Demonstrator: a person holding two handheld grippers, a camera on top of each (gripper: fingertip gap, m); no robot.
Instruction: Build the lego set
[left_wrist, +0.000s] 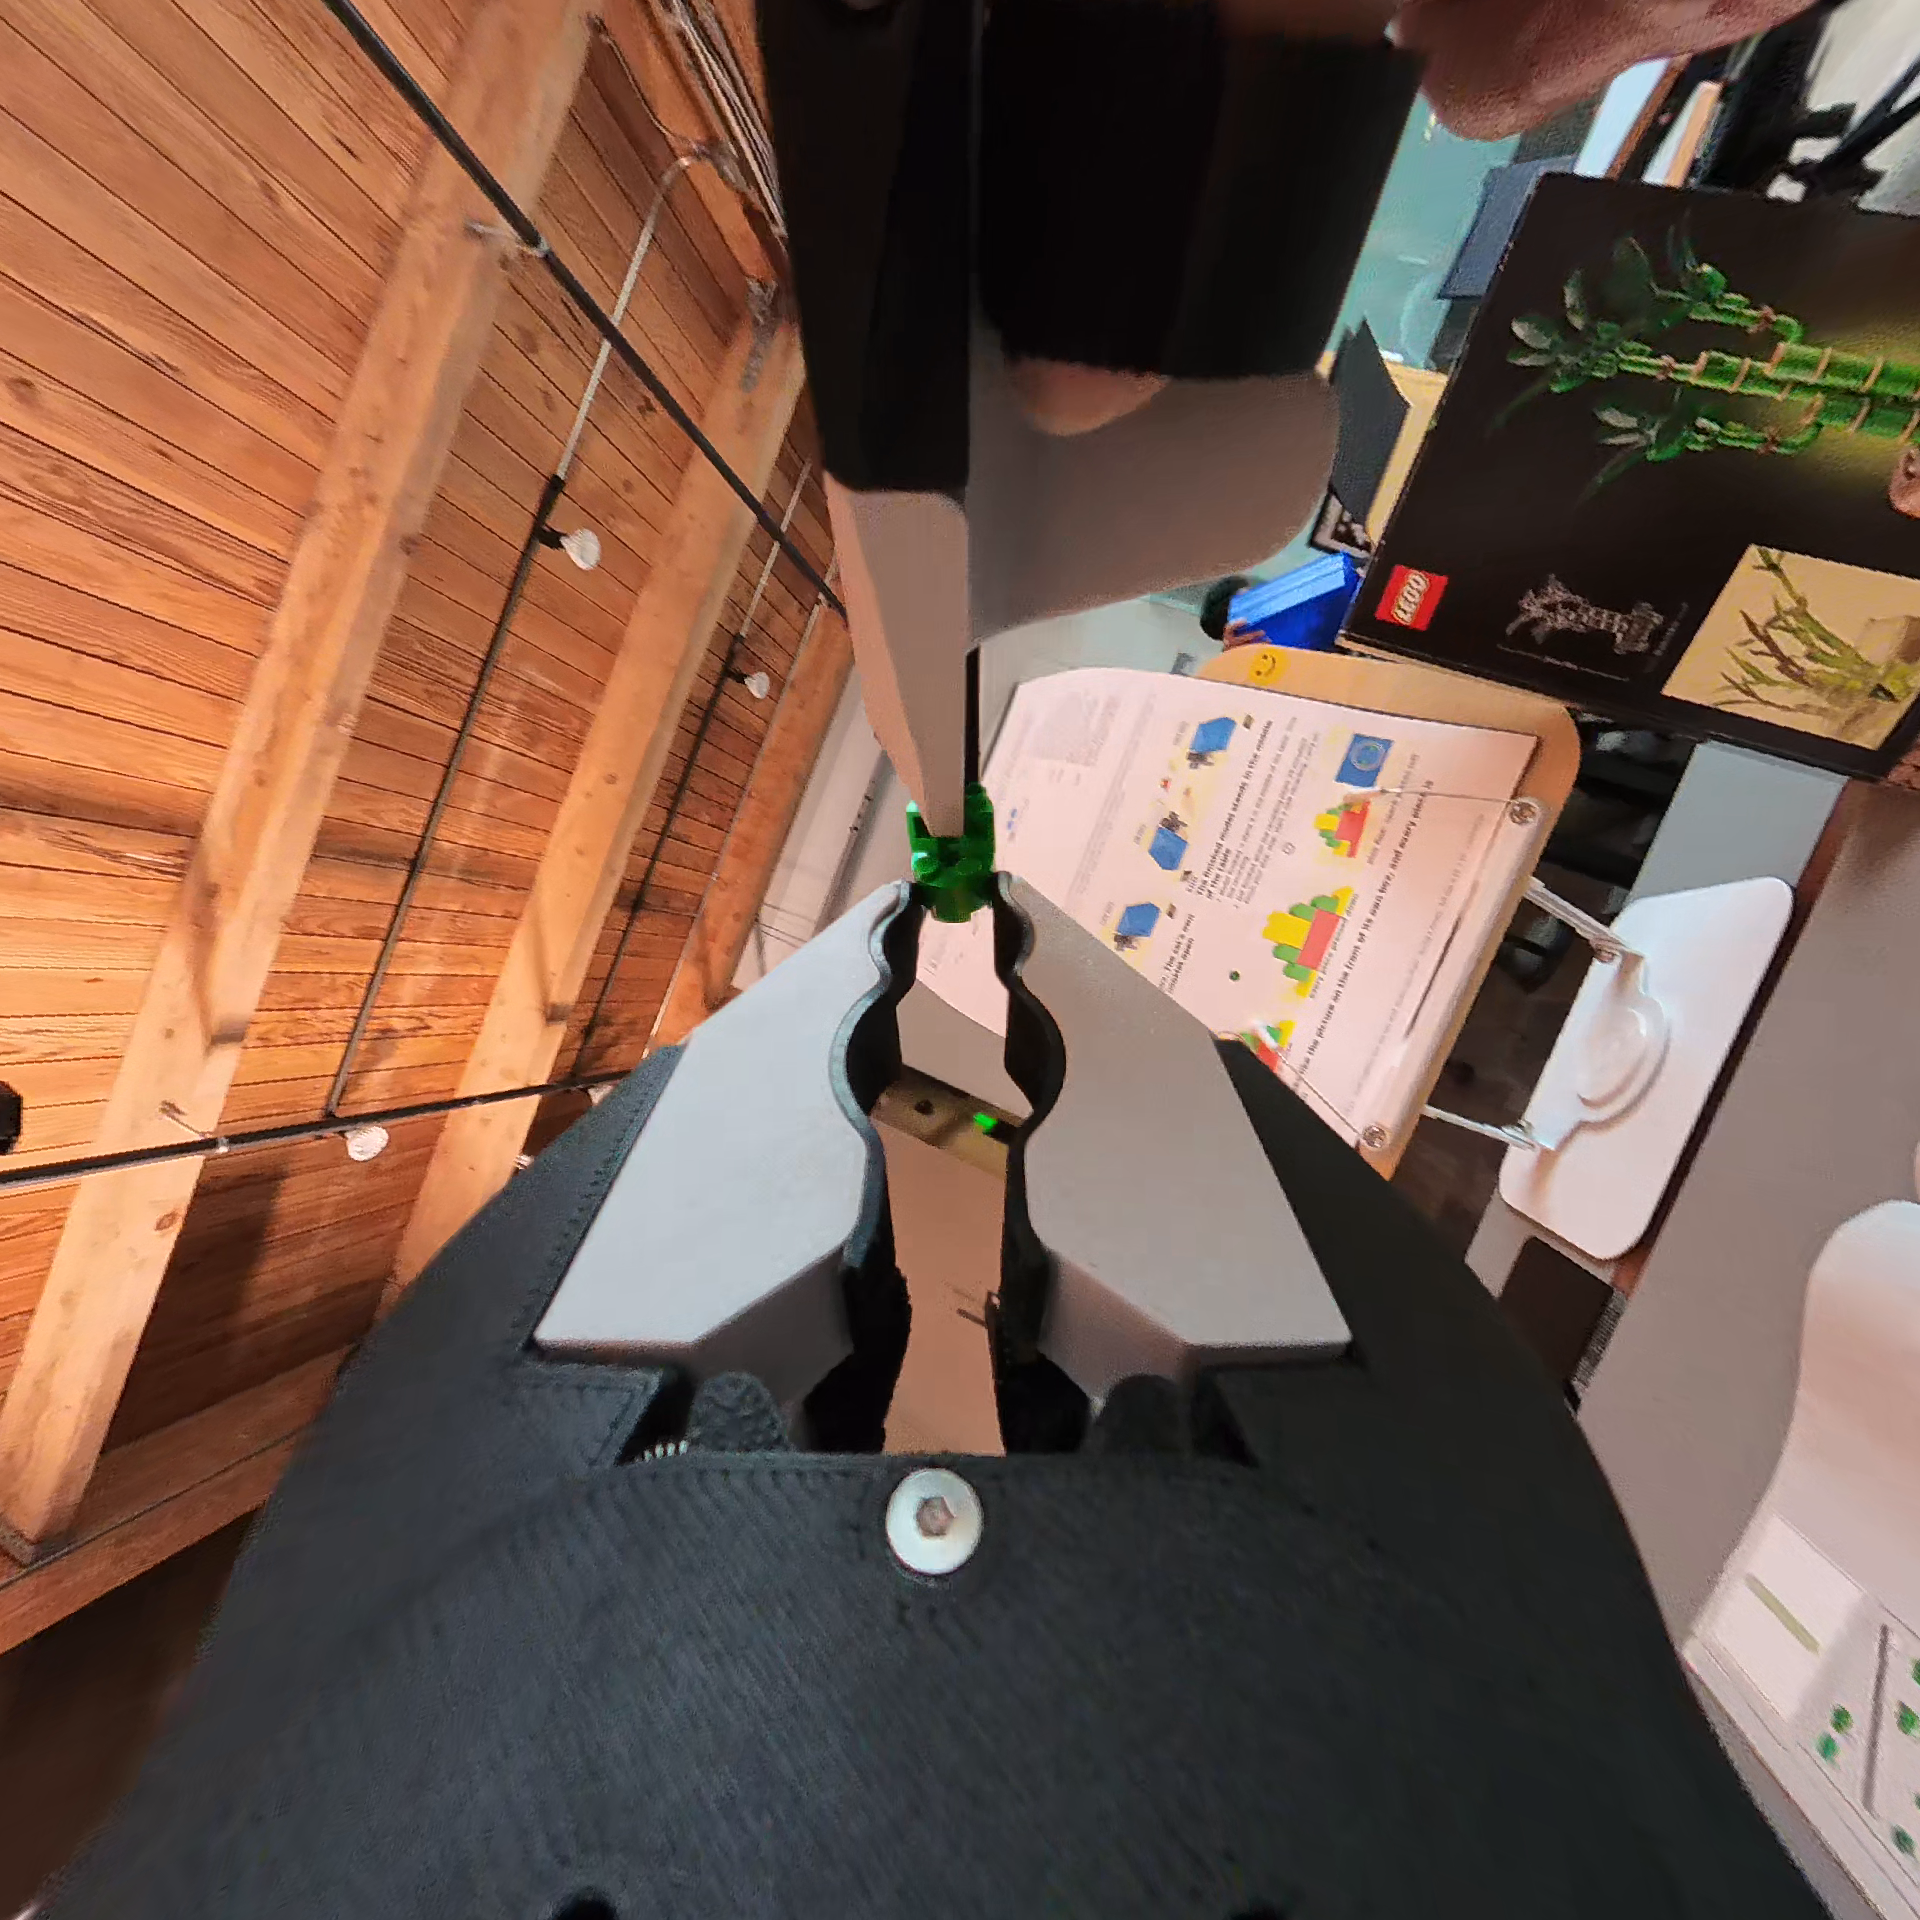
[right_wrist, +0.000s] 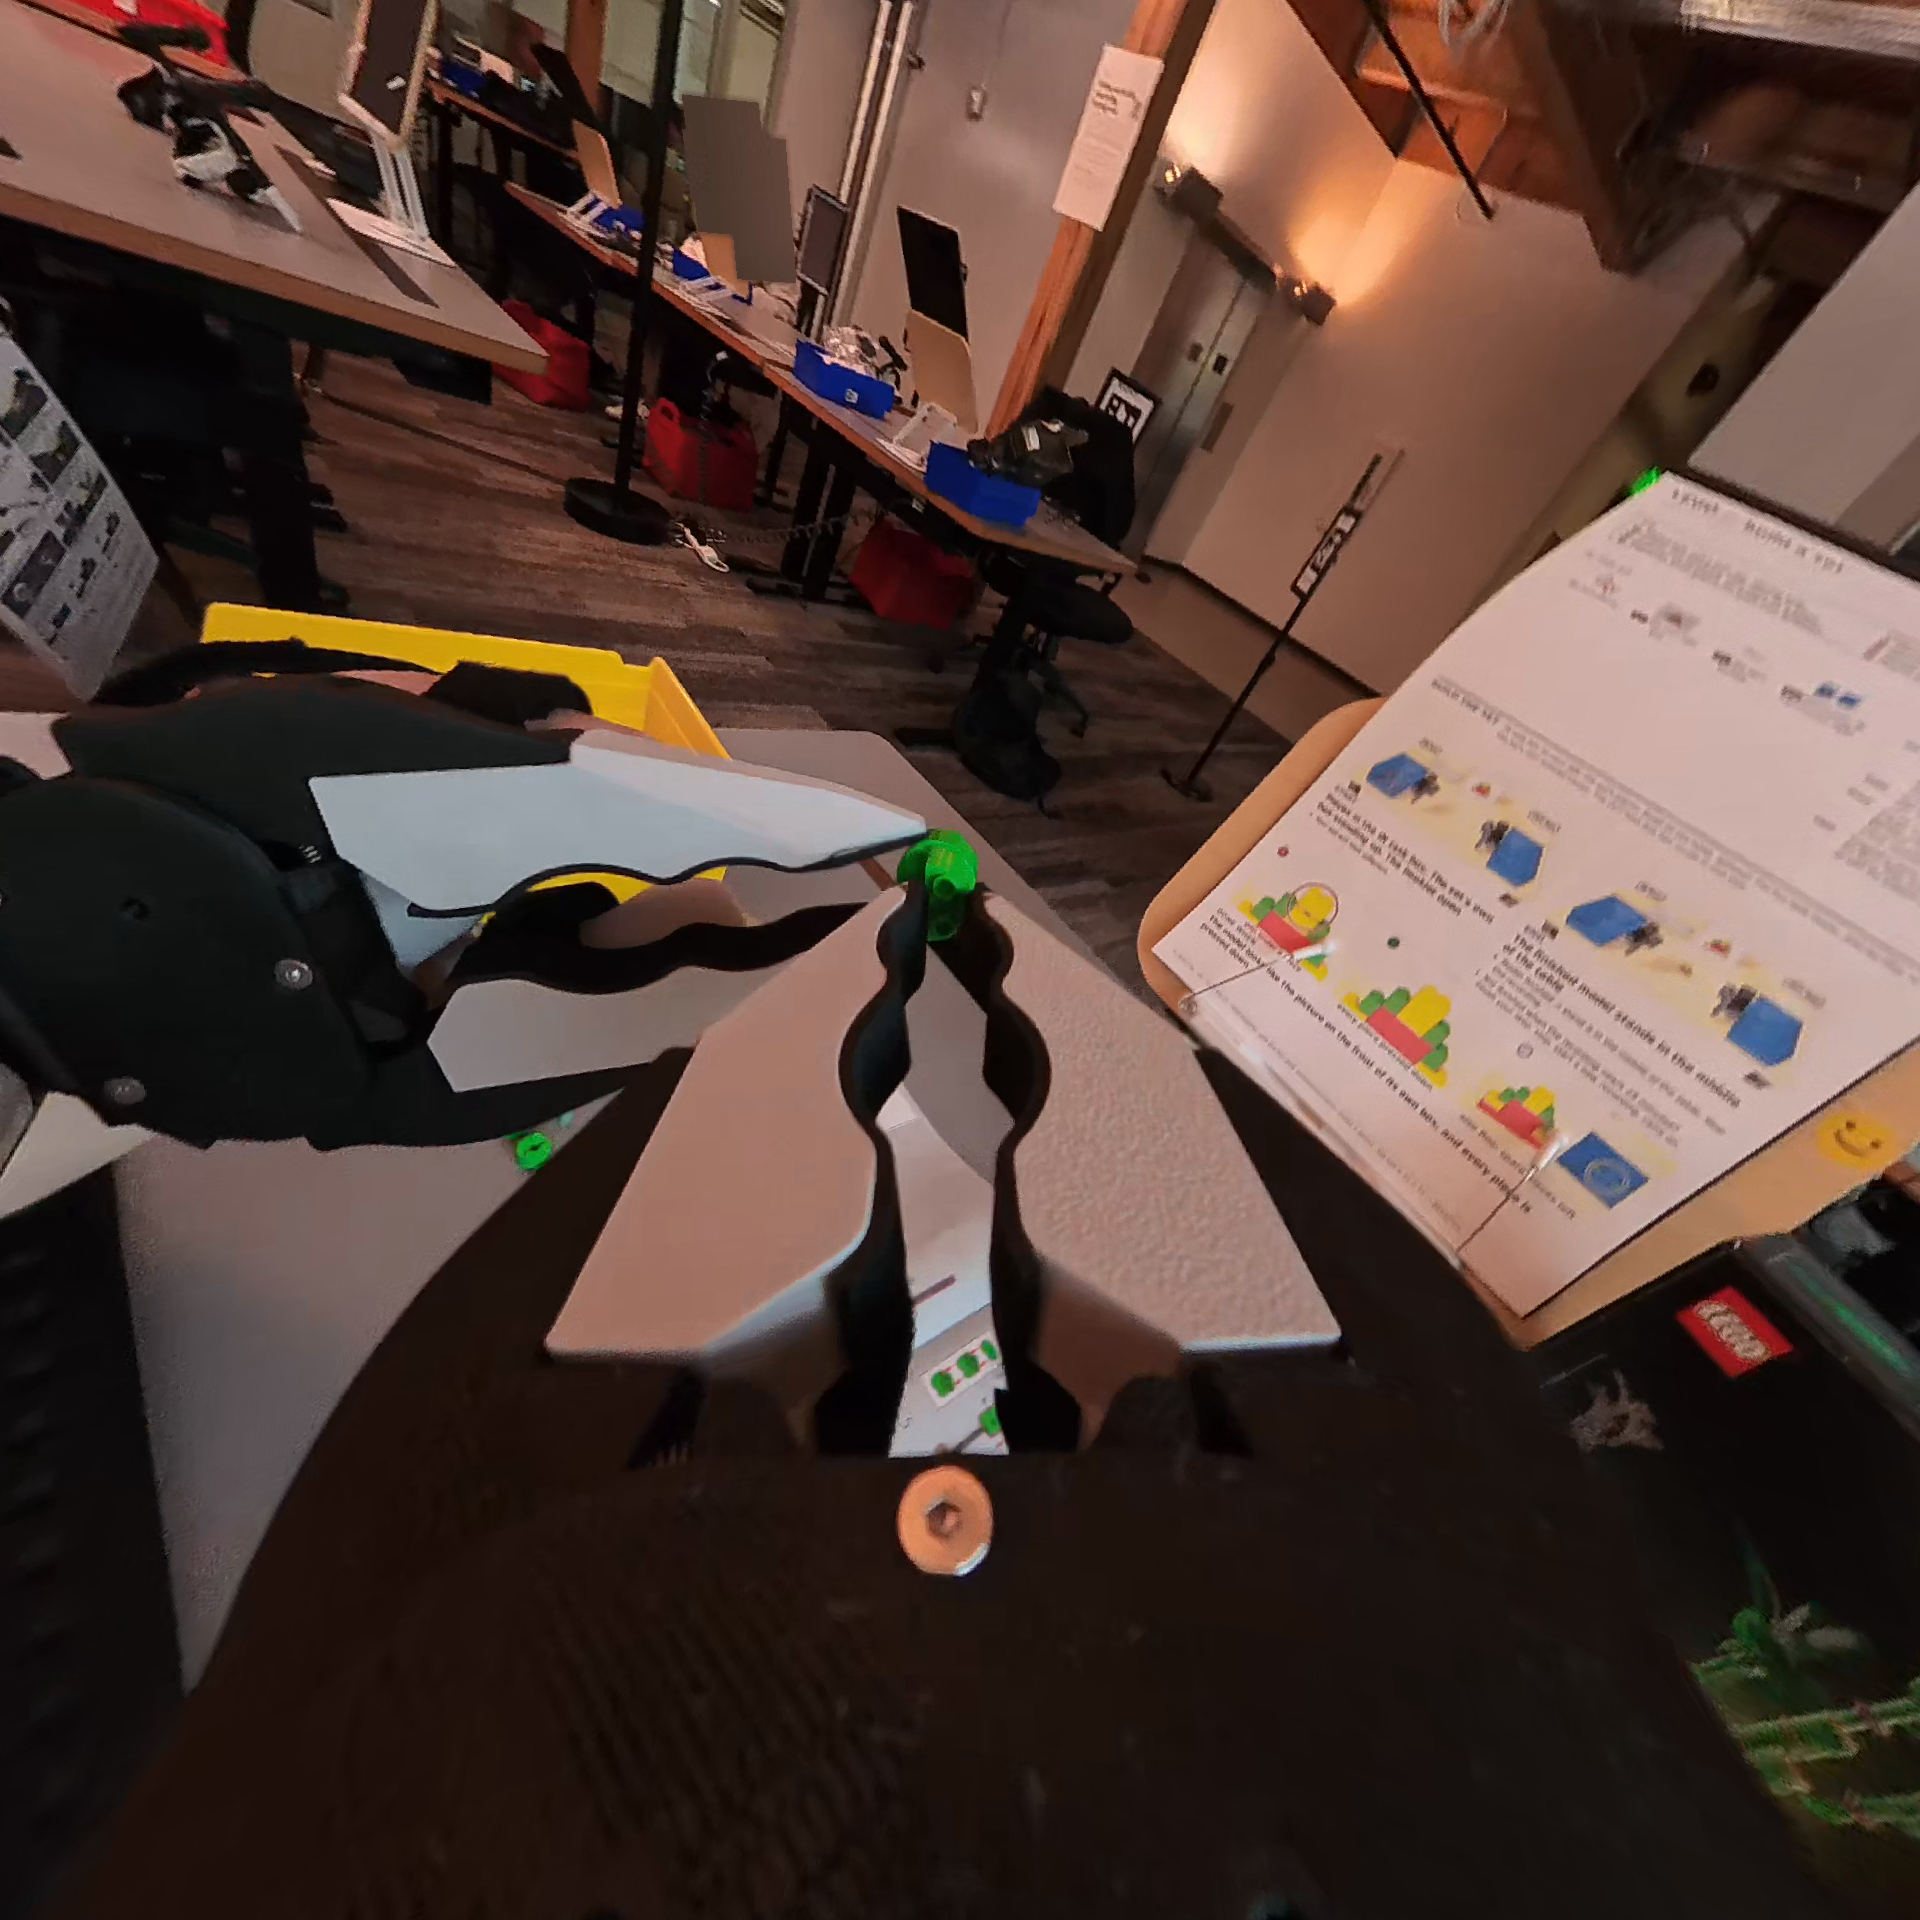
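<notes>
Both grippers meet tip to tip in mid-air over the grey table (right_wrist: 312, 1299). My left gripper (left_wrist: 951, 891) is shut on a small bright green lego piece (left_wrist: 951, 862) at its fingertips. My right gripper (right_wrist: 943, 914) is shut on the green lego (right_wrist: 940, 873) too. In the left wrist view the right gripper (left_wrist: 940, 821) comes down from the top onto the green cluster. In the right wrist view the left gripper (right_wrist: 909, 847) comes in from the left. I cannot tell whether the green is one piece or two joined.
An instruction sheet on a wooden stand (right_wrist: 1558, 935) leans at the right, also in the left wrist view (left_wrist: 1278, 883). The black lego box (left_wrist: 1662, 468) stands behind it. A yellow bin (right_wrist: 436, 649) sits behind the left gripper. A loose green piece (right_wrist: 533, 1148) lies on the table. White trays (left_wrist: 1652, 1060) are at the right. Only a small space, under 4 cm, lies between the two pairs of fingers.
</notes>
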